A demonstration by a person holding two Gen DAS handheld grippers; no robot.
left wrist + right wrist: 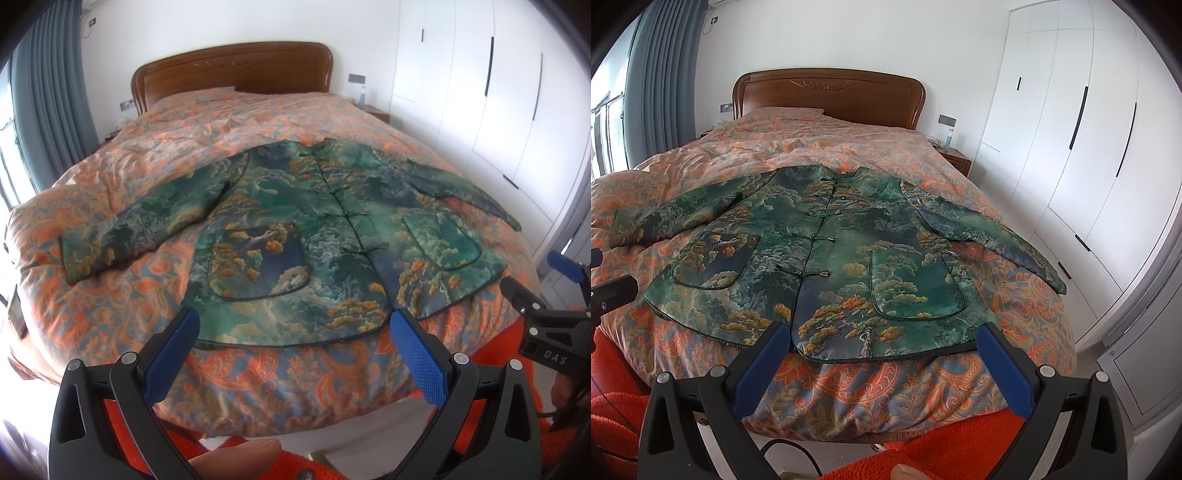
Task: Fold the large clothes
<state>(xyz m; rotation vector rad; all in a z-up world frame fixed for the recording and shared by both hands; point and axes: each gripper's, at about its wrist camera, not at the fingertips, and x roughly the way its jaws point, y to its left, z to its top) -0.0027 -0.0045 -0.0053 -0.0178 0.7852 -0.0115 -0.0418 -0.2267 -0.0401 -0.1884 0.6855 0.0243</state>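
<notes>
Left wrist view shows the jacket (314, 236) lying flat and face up on the bed (258, 369), front buttoned, both sleeves spread outward, hem toward the near edge. The left gripper (295, 332) hangs above that edge with its blue pads (170, 358) wide apart, holding nothing, its tips over the hem. A fingertip (236, 458) shows at the bottom. The right gripper (546, 314) juts in from the right, beside the jacket's corner.

Right wrist view has the right gripper (882, 349) likewise spread open and empty, poised over the hem near the right pocket (916, 284). Behind the bed stand a wooden headboard (827, 92), a white wardrobe (1071, 147) and a grey curtain (661, 85).
</notes>
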